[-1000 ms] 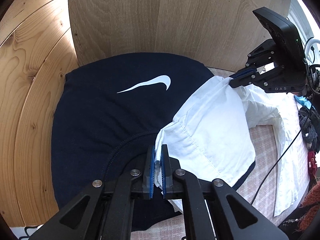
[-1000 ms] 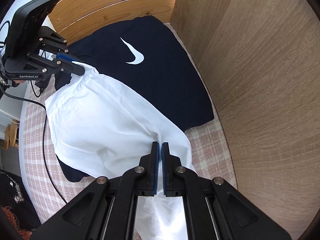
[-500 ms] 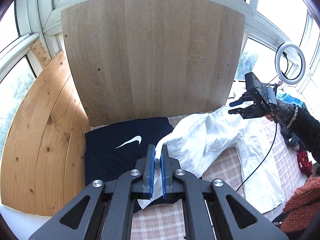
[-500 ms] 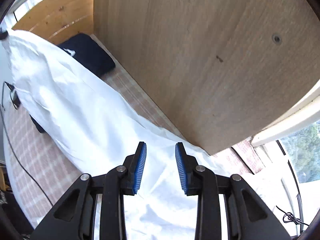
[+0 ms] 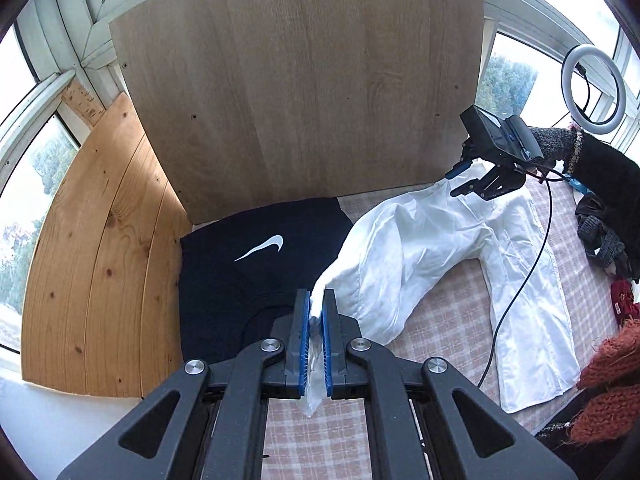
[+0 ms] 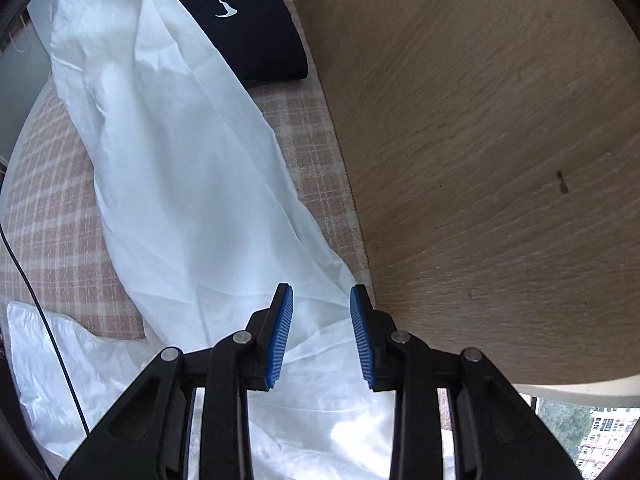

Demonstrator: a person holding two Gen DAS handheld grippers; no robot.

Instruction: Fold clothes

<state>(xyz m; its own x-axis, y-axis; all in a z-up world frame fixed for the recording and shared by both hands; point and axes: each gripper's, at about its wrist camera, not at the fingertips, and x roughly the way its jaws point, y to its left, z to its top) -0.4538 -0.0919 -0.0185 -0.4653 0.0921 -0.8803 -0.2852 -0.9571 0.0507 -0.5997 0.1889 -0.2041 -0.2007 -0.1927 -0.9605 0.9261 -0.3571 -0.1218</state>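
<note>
The dark blue garment (image 5: 256, 276) lies already folded in a neat rectangle at the left of the left wrist view, against the wooden board (image 5: 304, 92), so this piece seems done. The white shirt (image 5: 420, 240) is not folded yet. It lies stretched and wrinkled across the checked bed cover (image 5: 444, 320), from the lower centre of the frame up to the right.

The left gripper (image 5: 316, 320) is closed on one corner of the white shirt and lifts it a little, so the cloth rises to a point between the blue pads. The right gripper (image 6: 322, 330) has its jaws wide apart and holds nothing; it hovers just over the other end of the shirt, near the board.

I judge that roughly half of the work remains: the shirt must be spread flat, then folded.
</note>
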